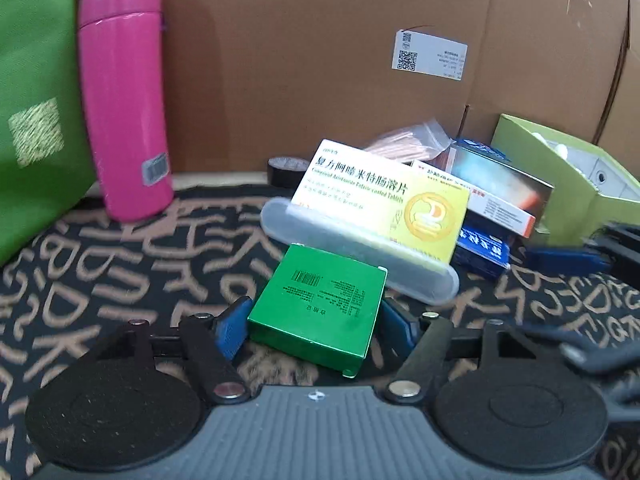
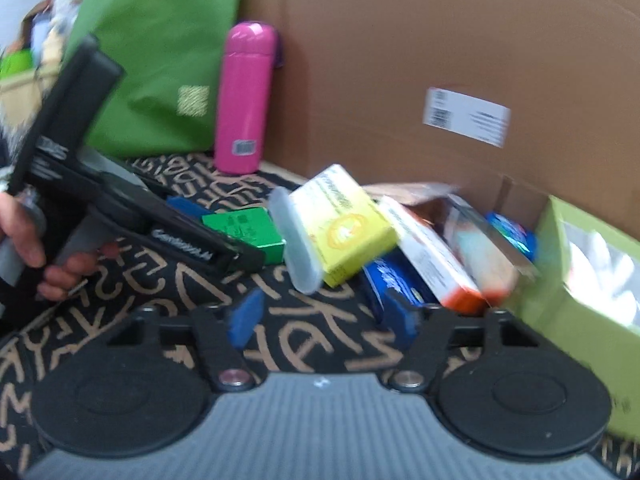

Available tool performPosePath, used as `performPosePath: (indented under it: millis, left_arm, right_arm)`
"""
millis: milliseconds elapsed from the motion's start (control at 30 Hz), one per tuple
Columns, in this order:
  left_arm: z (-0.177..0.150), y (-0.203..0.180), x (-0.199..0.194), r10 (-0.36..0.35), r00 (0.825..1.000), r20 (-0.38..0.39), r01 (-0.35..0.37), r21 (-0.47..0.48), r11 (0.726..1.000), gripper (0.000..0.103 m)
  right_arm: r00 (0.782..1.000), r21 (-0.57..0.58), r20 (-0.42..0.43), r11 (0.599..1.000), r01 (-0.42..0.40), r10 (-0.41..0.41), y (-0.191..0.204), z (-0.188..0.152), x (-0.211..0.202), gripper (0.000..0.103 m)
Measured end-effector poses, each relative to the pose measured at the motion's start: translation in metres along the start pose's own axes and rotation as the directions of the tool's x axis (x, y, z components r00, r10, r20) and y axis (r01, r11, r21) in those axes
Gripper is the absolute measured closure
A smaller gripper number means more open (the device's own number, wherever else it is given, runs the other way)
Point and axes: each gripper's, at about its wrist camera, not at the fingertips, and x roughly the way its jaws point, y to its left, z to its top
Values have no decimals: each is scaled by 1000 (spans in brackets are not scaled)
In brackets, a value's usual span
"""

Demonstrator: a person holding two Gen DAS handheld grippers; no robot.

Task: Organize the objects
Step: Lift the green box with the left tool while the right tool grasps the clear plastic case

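— Fingers on the left gripper (image 1: pixel 314 322) pinched the green box (image 1: pixel 318 308) by its sides, low over the cloth (image 1: pixel 120 264), presumably to carry it off.

— And the right gripper (image 2: pixel 326 316)?

— Spread, holding nothing, before the blue box (image 2: pixel 380 280). Beyond lay the clear case (image 1: pixel 360 252) and yellow box (image 1: pixel 384 204); furthest, the pink flask (image 1: pixel 124 92) against the carton (image 1: pixel 320 60).

— Anything only one camera caught?

— His hand (image 2: pixel 28 236), in the right view alone.

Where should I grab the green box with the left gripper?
Take the green box across its two short side edges, coming in low from the near side. It lies flat on the patterned cloth, and the left gripper already has one blue finger beside each edge.
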Motion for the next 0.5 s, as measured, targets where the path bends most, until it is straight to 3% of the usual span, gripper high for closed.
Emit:
performPosePath:
  millis: [100, 200, 267, 333, 367, 500]
  left_arm:
    - [-9, 4, -16, -8, 1000, -10, 8, -22, 1000, 32]
    - [-16, 6, -26, 2, 1000, -17, -2, -20, 1000, 32]
    - [-18, 7, -30, 7, 1000, -20, -7, -24, 1000, 32]
    - [-19, 8, -31, 6, 1000, -23, -7, -27, 1000, 32]
    - [-19, 8, -31, 8, 1000, -24, -8, -26, 1000, 32]
    - [-21, 3, -31, 20, 1000, -24, -20, -13, 1000, 31]
  right_arm:
    - [1000, -78, -5, 997, 16, -16, 7, 7, 24, 51]
    - [999, -85, -31, 996, 10, -12, 9, 12, 47, 60]
    - [998, -60, -62, 998, -27, 23, 11, 12, 56, 79]
    - [996, -39, -58, 997, -73, 71, 16, 10, 55, 81]
    - [996, -46, -53, 996, -75, 73, 19, 10, 54, 91]
    - [996, -58, -45, 995, -78, 75, 22, 10, 44, 92]
